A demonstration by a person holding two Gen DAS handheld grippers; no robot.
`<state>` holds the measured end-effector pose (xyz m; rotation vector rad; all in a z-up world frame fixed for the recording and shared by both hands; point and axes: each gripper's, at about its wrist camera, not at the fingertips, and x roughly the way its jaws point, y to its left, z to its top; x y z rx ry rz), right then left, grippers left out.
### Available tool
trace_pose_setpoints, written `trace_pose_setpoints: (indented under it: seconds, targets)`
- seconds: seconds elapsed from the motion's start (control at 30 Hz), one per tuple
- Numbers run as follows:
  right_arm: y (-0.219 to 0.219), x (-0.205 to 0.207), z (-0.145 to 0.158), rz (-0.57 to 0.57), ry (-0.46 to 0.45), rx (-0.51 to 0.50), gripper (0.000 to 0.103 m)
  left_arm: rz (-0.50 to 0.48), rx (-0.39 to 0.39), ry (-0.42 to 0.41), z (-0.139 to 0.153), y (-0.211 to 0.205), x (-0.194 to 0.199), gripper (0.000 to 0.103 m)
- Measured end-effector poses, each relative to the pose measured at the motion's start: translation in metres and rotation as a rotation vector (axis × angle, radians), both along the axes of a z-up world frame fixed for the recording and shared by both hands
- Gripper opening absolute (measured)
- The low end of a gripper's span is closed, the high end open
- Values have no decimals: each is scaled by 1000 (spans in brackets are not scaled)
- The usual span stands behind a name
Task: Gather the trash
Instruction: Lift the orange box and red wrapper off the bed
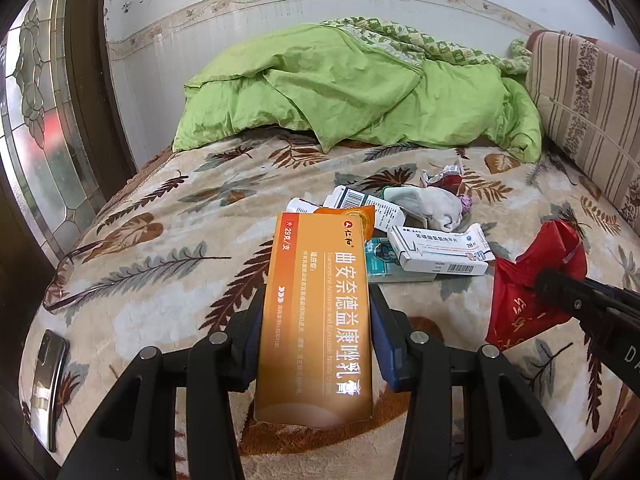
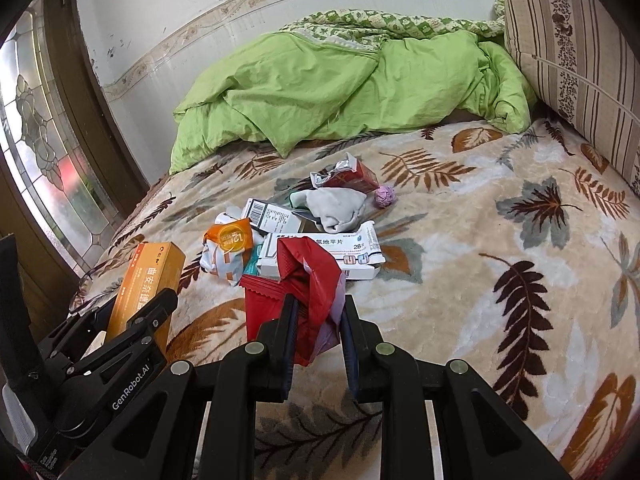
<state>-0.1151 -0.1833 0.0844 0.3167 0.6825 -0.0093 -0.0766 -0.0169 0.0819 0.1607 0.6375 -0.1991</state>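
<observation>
My left gripper (image 1: 316,300) is shut on a long orange medicine box (image 1: 316,312), held lengthwise above the bed; the same orange box (image 2: 146,288) shows at the left of the right wrist view. My right gripper (image 2: 316,312) is shut on a crumpled red plastic bag (image 2: 304,280), also seen at the right of the left wrist view as the red bag (image 1: 532,280). Beyond both lies a trash pile: a white pill box (image 1: 436,250), a white pill box (image 2: 352,250), an orange-and-white wrapper (image 2: 230,248), a barcoded white box (image 2: 272,216), a grey-white cloth (image 2: 340,206), a red foil carton (image 2: 352,176) and a small pink ball (image 2: 385,196).
The bed wears a leaf-print blanket (image 2: 500,260). A green duvet (image 1: 352,92) is heaped at the far end, a striped cushion (image 2: 572,64) to the right. Eyeglasses (image 1: 68,280) and a phone (image 1: 48,372) lie near the left edge, by a glass door (image 1: 36,120).
</observation>
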Motion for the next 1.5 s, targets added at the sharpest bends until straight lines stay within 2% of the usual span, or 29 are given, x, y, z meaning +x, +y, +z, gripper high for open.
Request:
trace_pose_setpoints:
  seconds: [1.5]
  targets:
    - [-2, 0, 4, -8, -9, 12, 22, -8, 22, -14, 0, -8, -5, 45]
